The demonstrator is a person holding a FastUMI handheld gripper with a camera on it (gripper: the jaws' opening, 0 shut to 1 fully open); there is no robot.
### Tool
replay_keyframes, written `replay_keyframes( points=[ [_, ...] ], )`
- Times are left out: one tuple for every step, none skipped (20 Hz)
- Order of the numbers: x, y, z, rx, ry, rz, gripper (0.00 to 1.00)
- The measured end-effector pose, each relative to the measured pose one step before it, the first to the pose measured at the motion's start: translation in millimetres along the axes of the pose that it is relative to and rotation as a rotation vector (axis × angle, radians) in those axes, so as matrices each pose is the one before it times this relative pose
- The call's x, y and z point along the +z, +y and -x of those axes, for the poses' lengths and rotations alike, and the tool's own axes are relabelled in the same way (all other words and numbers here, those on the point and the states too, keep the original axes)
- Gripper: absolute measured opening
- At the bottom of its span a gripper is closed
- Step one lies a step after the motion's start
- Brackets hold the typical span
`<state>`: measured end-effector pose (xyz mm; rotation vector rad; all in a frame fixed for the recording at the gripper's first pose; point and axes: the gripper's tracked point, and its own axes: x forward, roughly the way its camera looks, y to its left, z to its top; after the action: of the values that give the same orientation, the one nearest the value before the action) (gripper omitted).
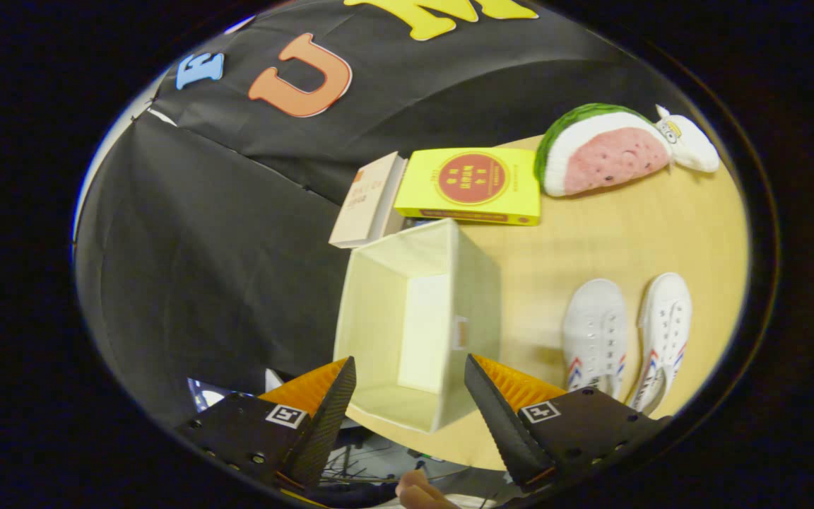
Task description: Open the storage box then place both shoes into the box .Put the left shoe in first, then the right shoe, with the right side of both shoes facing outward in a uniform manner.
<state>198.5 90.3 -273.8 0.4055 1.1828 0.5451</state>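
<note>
- Pale cream fabric makes up the storage box [417, 318], a soft-walled cube with its top open and its hollow inside showing; a small tag sits on the wall facing the shoes.
- The box stands on the counter [576, 240] at its edge, next to the black cloth wall, just ahead of the jaws and partly between them.
- The gripper [410, 389] has its jaws spread wide apart and holds nothing; each finger is a dark, ridged wedge with an orange back and a square black-and-white marker on its mount.
- Two white canvas shoes lie side by side on the counter, apart from the box: the nearer shoe [596, 332] beside the box's tagged wall, the farther shoe [665, 339] just past it. Both have red and blue chevron stripes on the side and rows of lace eyelets.
- Smooth, light wood-toned counter lies bare between box and shoes, and beyond the shoes towards the far end.
- Beyond the box a yellow book [470, 187] with a red round emblem lies flat, touching or nearly touching the box's far corner; a beige book [368, 201] leans beside it at the counter's edge.
- A plush watermelon slice [601, 152] rests farther along, with a small white soft toy [689, 141] against its end.
- A person's fingers [421, 491] show beneath the jaws.
</note>
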Motion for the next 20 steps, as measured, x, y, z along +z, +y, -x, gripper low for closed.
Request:
replay_keyframes(
  points=[
    [-5.08, -22.61, 4.05, -0.04620, 0.00189, 0.01949, 0.94],
    [-6.69, -22.11, 0.72, -0.04183, 0.00343, 0.02625, 0.94],
    [-6.46, -19.04, -1.72, -0.03734, 0.01041, 0.02269, 0.94],
    [-5.78, -16.17, -2.75, -0.03085, 0.01430, 0.01912, 0.94],
    [-7.56, -16.52, -3.69, -0.03009, 0.01425, 0.01586, 0.94],
    [-5.69, -15.95, -5.97, -0.03088, 0.01366, 0.00769, 0.94],
    [-5.79, -14.57, -8.71, -0.02988, 0.01965, 0.00988, 0.94],
    [-6.09, -11.33, -6.80, -0.02377, 0.02368, 0.00734, 0.94],
    [-6.60, -11.86, -9.14, -0.02428, 0.02426, -0.00389, 0.94],
    [-3.41, -6.43, -7.68, -0.01281, 0.02347, -0.00283, 0.92],
    [-5.38, -7.22, -8.79, -0.01603, 0.02074, -0.00574, 0.91],
    [-2.72, -4.73, -7.58, -0.01332, 0.01024, -0.00291, 0.91],
    [-2.94, -6.06, -7.55, -0.01941, 0.01493, 0.01244, 0.87],
    [-3.96, -8.01, -6.86, -0.02544, 0.00361, 0.02090, 0.83],
    [-2.11, -9.23, -7.52, -0.05345, 0.00608, 0.03338, 0.78],
    [0.74, -5.94, -4.93, -0.03296, -0.00353, 0.02799, 0.69],
    [-1.06, 0.54, -7.98, -0.01023, 0.00628, 0.03083, 0.60],
    [-0.15, -0.58, -6.15, -0.01454, 0.00981, 0.01339, 0.51],
    [1.11, 6.20, -0.13, 0.01953, -0.00840, 0.00685, 0.42],
    [5.82, 7.07, -7.27, 0.03362, -0.02488, 0.00424, 0.33]
  ],
)
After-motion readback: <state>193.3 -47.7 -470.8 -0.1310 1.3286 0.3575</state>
